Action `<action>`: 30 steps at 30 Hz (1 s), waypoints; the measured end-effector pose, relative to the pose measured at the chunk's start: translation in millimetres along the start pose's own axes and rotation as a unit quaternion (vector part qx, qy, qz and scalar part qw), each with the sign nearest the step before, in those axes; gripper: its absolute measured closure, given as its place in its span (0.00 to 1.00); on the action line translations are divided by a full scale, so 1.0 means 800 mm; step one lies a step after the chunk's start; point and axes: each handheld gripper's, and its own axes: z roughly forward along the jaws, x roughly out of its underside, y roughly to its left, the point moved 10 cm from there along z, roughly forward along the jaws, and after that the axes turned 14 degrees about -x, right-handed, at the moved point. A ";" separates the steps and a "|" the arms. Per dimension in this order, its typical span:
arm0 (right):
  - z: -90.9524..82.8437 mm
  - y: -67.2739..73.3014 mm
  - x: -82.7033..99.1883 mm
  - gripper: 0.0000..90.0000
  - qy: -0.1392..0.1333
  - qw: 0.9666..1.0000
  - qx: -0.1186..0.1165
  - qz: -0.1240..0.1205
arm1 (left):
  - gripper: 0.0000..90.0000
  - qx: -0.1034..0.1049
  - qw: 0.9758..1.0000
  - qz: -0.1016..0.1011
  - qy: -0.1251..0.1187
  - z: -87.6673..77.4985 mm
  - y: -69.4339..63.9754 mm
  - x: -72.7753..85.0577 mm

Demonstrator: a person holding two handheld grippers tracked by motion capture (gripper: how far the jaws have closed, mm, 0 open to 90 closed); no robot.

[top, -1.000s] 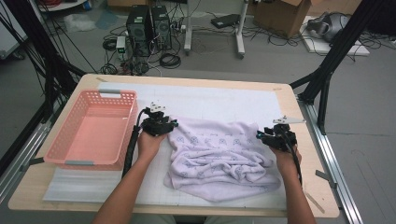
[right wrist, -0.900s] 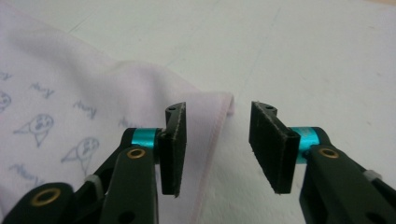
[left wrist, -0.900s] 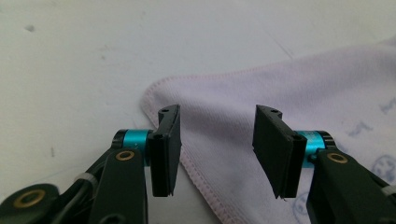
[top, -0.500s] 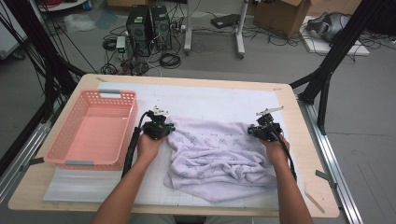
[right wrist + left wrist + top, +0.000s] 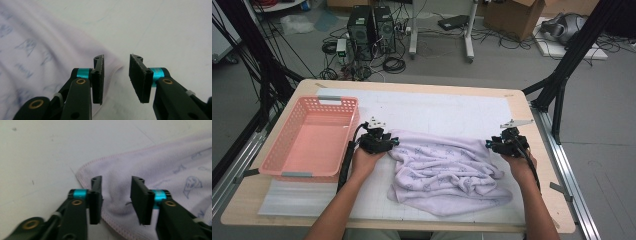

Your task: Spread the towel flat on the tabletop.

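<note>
Cloth (image 5: 447, 172) now stretched wider; right gripper (image 5: 501, 145) moved outward; left gripper (image 5: 384, 143) and right just reopened, jaws apart, corners released between them; spreading likely done.

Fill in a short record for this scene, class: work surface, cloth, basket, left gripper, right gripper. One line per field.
work surface: wooden table with a white mat on it
cloth: pale lilac printed cloth, crumpled, lying on the mat
basket: pink basket, at the table's left, apart from the cloth
left gripper: left gripper at the cloth's left corner, jaws just opened, cloth edge between them, not pinched
right gripper: right gripper at the cloth's right corner, jaws just opened, not pinching
</note>
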 end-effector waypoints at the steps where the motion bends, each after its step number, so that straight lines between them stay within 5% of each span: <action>1: 0.001 -0.005 -0.005 0.72 -0.007 1.000 0.008 0.002 | 0.61 0.000 1.000 -0.002 -0.008 0.001 0.001 -0.003; 6: 0.018 -0.020 -0.016 0.72 -0.015 1.000 0.019 0.020 | 0.57 -0.006 1.000 -0.026 -0.007 0.013 0.009 -0.008; 10: 0.052 -0.019 -0.014 0.72 0.012 1.000 -0.008 0.026 | 0.58 -0.001 1.000 -0.028 0.009 0.022 0.005 -0.006; 12: 0.061 -0.012 -0.008 0.75 0.035 0.999 -0.021 0.013 | 0.61 0.002 1.000 -0.013 0.010 0.022 0.002 -0.005; 13: 0.060 -0.009 -0.008 0.85 0.036 0.999 -0.020 0.006 | 0.66 0.002 1.000 -0.002 0.014 0.022 -0.001 -0.003; 16: 0.061 -0.001 -0.008 0.96 0.055 0.998 -0.039 -0.013 | 0.92 -0.017 0.999 0.039 0.022 0.021 -0.006 -0.001; 19: 0.059 -0.010 -0.019 0.97 0.055 0.996 0.013 -0.064 | 0.98 -0.037 0.998 0.040 0.012 0.019 -0.002 -0.012; 22: 0.055 -0.023 -0.039 0.97 0.004 0.996 0.053 -0.069 | 0.98 -0.048 0.999 0.021 -0.010 0.019 0.003 -0.030; 28: 0.061 -0.045 -0.073 0.97 -0.039 0.991 0.103 -0.072 | 0.97 -0.070 0.996 -0.020 -0.042 0.039 0.019 -0.061; 30: 0.065 -0.052 -0.084 0.97 -0.048 0.990 0.113 -0.066 | 0.98 -0.088 0.995 -0.018 -0.045 0.043 0.027 -0.068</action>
